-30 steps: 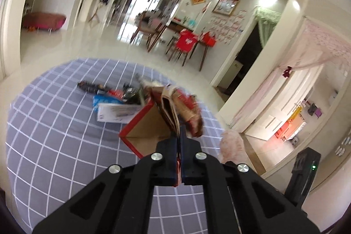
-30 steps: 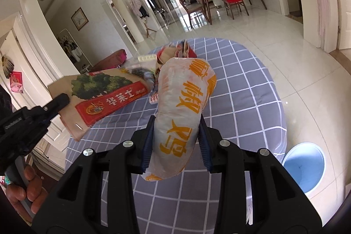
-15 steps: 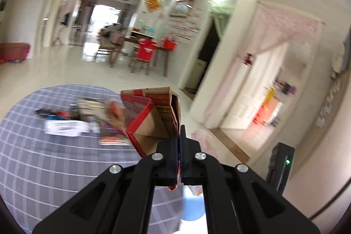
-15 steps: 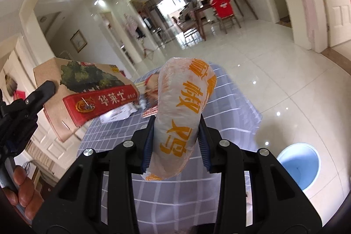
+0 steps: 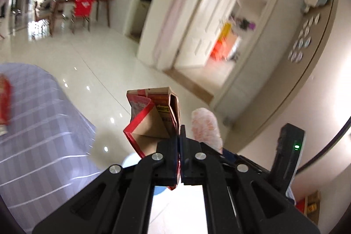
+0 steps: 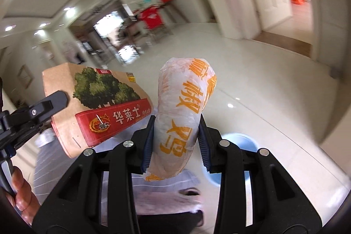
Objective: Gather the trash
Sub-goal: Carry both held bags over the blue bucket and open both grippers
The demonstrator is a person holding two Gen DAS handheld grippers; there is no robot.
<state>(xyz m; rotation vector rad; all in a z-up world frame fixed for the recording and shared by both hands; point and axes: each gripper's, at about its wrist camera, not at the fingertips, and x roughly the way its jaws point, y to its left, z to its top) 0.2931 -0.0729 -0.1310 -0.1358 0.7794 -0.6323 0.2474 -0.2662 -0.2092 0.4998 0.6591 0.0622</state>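
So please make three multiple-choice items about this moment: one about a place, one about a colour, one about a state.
1. Where is the blue bin?
A. on the floor behind the right tool
B. on the dining table
C. on the rug

2. What colour is the print on the white wrapper?
A. green
B. orange
C. black

3. How is the left tool?
A. wide open, empty
B. shut on the paper bag
C. shut on nothing

Answers:
1 A, blue rim shows on the tiles past the right fingers.
2 B, orange characters.
3 B, the bag's edge is pinched between closed fingers.
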